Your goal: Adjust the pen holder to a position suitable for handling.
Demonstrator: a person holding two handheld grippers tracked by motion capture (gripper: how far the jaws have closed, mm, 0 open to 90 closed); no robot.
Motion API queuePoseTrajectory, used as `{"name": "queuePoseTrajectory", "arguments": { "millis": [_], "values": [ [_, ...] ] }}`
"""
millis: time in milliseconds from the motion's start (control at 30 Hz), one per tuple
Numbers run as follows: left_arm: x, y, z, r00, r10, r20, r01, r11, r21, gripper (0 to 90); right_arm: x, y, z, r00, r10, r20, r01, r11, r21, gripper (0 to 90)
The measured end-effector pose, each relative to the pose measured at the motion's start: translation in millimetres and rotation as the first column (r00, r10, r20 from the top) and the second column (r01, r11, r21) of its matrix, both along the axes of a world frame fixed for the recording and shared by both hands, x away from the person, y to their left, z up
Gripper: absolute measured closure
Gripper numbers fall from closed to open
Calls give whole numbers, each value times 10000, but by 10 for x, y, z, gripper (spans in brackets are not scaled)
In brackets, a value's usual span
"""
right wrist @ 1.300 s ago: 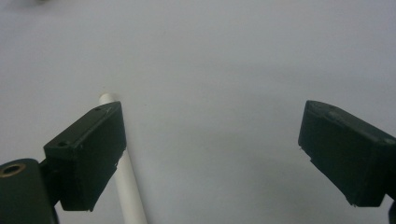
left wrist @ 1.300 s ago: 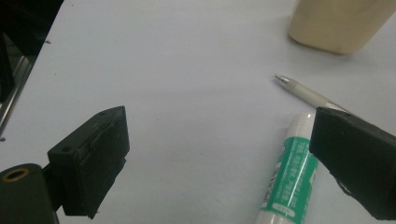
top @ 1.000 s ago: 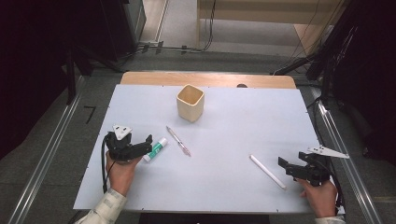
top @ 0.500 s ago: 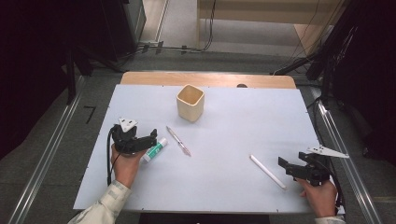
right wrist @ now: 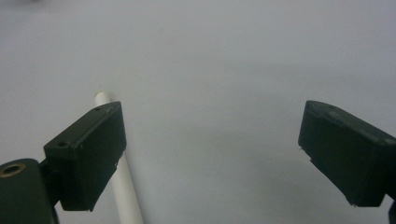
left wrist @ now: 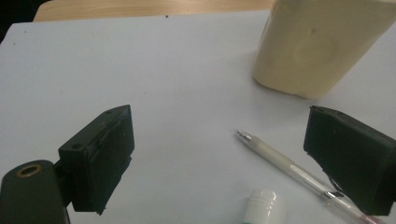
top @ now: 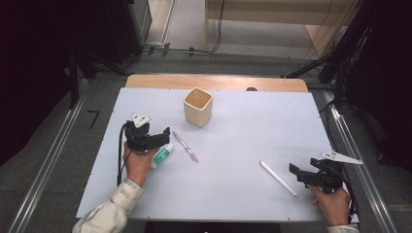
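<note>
Nothing has been picked up yet, as far as the table shows. At the near right edge, your right gripper (top: 297, 173) has its jaws spread wide with nothing between them, and the thin white stick (top: 278, 178) lies flat on the white table sheet (top: 252, 126) just to the left of it; in the right gripper view that stick (right wrist: 122, 186) runs past the outside of the left jaw, not through the gap.

A little farther off on the left side, your left gripper (top: 165, 134) is also wide open and holds nothing. It sits over the small white tube with the green label (top: 162, 155), whose white cap (left wrist: 265, 202) shows low between the jaws in the left gripper view. Just right of the tube lies the clear plastic pen with a pink end (top: 185, 145), pointing away and to the left towards the cup.

Farthest off, near the middle of the sheet, the cream square-sided cup (top: 197, 106) stands upright and looks empty.

So I judge the work is at its very start: all three loose items lie on the sheet, none is in the cup, and the tube looks to be the first grasp, with closing, lifting and carrying all left to do.
</note>
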State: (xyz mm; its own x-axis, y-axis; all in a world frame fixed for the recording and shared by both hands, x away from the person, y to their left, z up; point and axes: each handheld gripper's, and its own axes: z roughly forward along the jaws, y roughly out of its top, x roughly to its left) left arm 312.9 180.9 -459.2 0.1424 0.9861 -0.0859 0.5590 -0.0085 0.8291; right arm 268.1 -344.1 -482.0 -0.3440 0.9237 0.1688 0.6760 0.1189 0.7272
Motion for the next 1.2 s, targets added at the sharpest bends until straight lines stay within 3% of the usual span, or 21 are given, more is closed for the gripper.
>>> {"name": "queuePoseTrajectory", "arguments": {
  "millis": [333,833,1200],
  "values": [
    [117,-59,33,9997,-132,-191,132,9999,-11,93,-1,-3,3,10000,-30,-20,30,10000,28,62],
    [351,-257,211,9994,-337,126,332,9987,379,109,1,-3,6,10000,6,6,-6,10000,40,62],
    [553,-374,284,9984,-551,147,548,9983,190,119,1,-10,10,10000,40,35,-40,10000,66,62]
  ]
}}
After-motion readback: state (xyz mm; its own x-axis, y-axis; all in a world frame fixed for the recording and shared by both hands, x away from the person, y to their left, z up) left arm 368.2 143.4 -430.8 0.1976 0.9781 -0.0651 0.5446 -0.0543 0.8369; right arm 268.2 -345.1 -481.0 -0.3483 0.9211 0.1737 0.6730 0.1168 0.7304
